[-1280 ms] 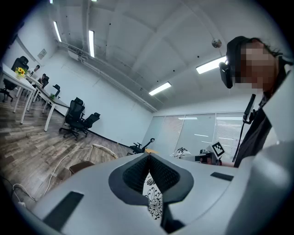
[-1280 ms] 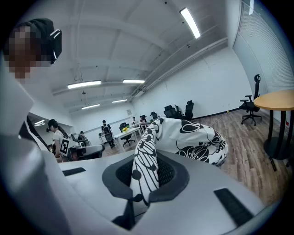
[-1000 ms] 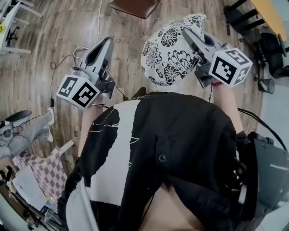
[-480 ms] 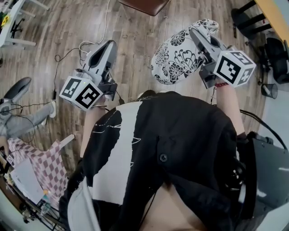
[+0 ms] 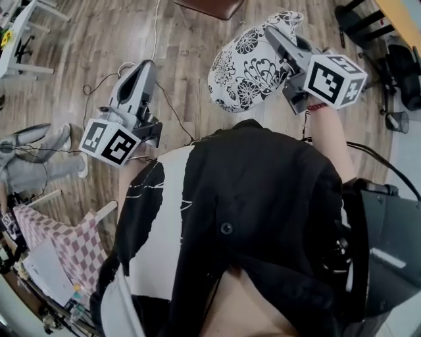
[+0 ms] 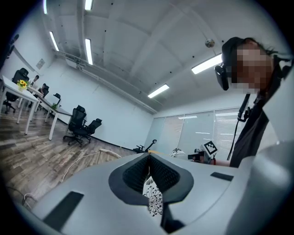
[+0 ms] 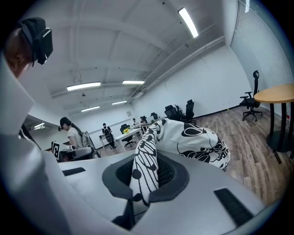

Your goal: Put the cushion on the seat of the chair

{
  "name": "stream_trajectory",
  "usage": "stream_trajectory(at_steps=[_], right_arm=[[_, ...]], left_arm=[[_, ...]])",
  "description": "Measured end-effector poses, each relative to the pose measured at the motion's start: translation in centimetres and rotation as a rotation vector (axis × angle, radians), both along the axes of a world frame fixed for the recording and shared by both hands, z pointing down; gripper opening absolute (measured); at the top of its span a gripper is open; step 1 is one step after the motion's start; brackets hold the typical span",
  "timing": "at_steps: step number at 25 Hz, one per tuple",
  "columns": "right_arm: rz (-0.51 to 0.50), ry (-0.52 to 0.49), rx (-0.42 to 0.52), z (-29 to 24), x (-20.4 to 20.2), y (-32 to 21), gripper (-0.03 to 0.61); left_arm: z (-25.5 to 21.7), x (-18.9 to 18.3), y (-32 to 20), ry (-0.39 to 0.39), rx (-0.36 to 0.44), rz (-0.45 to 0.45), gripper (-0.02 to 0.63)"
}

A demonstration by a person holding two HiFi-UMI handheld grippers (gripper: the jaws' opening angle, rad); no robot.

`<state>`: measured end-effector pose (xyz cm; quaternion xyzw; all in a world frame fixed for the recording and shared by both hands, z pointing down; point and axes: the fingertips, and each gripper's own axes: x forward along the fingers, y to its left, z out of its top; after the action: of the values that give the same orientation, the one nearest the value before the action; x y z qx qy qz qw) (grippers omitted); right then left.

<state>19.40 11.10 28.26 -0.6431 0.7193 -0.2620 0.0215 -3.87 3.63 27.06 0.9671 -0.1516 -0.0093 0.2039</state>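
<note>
A white cushion (image 5: pixel 247 66) with a black flower print hangs above the wooden floor at the upper right of the head view. My right gripper (image 5: pixel 271 33) is shut on one edge of it, and in the right gripper view a fold of the cushion (image 7: pixel 197 142) is pinched between the pads (image 7: pixel 170 172). The brown chair seat (image 5: pixel 210 6) shows at the top edge, just beyond the cushion. My left gripper (image 5: pixel 146 66) is held level to the left, apart from the cushion. Its jaws stand together with nothing hanging from them.
Cables (image 5: pixel 158 39) run over the wooden floor (image 5: pixel 85 59) between the grippers and the chair. White desk legs (image 5: pixel 20 39) stand at the top left and a checked cloth (image 5: pixel 72 250) lies lower left. Black office chairs (image 5: pixel 395 66) and a bin (image 5: pixel 398 122) are on the right.
The left gripper has slid a little to the left, away from the cushion. The right gripper and the cushion have hardly moved.
</note>
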Motion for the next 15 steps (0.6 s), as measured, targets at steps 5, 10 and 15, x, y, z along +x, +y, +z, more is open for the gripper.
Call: stream_trajectory(at_steps=[5,10,15], right_arm=[[-0.02,-0.02,-0.051,2.3,-2.7,-3.8,0.025],[-0.052,-0.009,-0.056,2.8,-2.6,-4.4,0.025],[-0.071,0.006,-0.056,2.8,-0.9,-7.6,0.025]], left_arm=[[-0.5,-2.8,-3.4,0.106,0.044,-0.024,0.015],[-0.8,-3.1,-3.6,0.135,0.083,-0.036,0.015],[-0.5,-2.2,-5.3,0.107,0.115,-0.054,0.015]])
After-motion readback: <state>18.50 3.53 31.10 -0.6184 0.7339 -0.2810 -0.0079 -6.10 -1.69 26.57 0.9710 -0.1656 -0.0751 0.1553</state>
